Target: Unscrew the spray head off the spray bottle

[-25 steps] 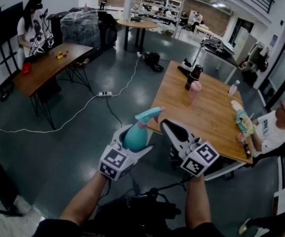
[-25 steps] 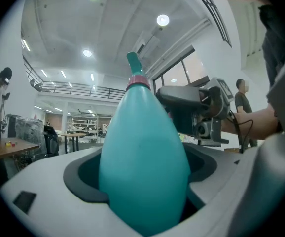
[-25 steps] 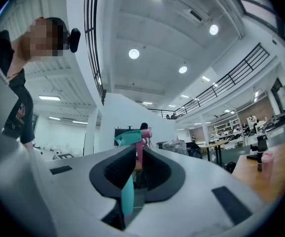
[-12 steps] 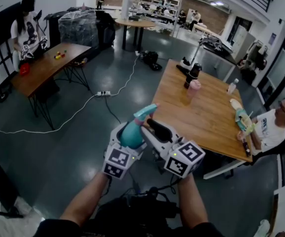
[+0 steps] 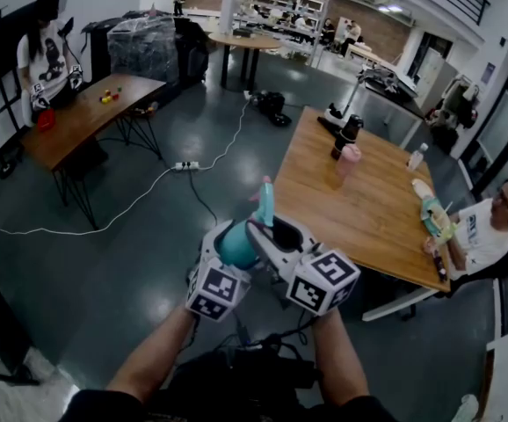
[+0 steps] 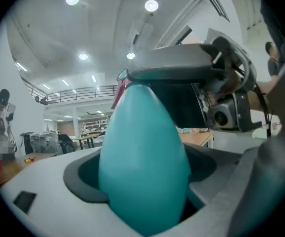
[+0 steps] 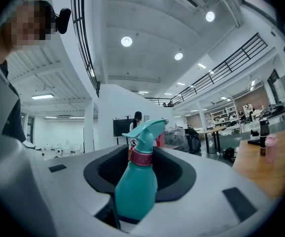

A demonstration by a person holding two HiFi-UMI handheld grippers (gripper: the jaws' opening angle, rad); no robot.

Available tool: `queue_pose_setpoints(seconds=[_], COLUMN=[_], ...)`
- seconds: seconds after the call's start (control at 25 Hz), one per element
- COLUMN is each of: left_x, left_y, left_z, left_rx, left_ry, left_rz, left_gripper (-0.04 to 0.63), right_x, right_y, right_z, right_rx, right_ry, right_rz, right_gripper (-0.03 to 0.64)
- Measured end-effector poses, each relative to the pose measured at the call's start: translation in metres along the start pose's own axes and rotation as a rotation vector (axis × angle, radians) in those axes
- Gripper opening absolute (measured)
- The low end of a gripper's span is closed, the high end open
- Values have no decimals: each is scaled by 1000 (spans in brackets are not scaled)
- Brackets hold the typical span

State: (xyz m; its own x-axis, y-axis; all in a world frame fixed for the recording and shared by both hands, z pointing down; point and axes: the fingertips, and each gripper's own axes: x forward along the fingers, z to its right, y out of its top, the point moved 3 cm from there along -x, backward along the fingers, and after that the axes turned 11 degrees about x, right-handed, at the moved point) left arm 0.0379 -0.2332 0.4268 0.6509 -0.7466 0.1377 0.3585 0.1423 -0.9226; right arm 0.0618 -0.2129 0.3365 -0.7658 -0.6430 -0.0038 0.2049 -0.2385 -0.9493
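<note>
Left gripper clamps smooth teal teardrop bottle; right gripper, just opened, straddles it.

Smooth teal plastic spray bottle with a faint sheen. Its spray head is the same plastic, above a pinkish-red collar. The left gripper and right gripper have matt grey plastic shells, jaws lined dark and matt. To the right, a satin wooden worktop; the dark floor is glossy.
</note>
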Motion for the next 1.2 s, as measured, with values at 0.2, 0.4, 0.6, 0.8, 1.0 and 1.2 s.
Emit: queue_pose_setpoints(seconds=[0.2, 0.4, 0.6, 0.8, 1.0, 1.2], left_x=[-1, -10, -23, -29, -19, -14], left_y=[6, 16, 24, 25, 21, 10], left_z=[3, 12, 26, 35, 20, -1], left_rx=[-4, -33, -67, -81, -102, -102], left_ry=[-69, -237, -424, -495, -327, -130], left_rz=[31, 114, 167, 189, 168, 110], left_gripper=[442, 442, 442, 442, 442, 442], right_x=[-3, -10, -21, -27, -26, -20], right_y=[3, 7, 7, 4, 8, 8], right_z=[1, -6, -12, -15, -10, -5], right_rx=[-20, -22, -8, 20, 33, 18], right_ry=[47, 199, 362, 438, 327, 156], right_rz=[-17, -48, -75, -94, -35, -1], right_gripper=[149, 147, 144, 144, 181, 189])
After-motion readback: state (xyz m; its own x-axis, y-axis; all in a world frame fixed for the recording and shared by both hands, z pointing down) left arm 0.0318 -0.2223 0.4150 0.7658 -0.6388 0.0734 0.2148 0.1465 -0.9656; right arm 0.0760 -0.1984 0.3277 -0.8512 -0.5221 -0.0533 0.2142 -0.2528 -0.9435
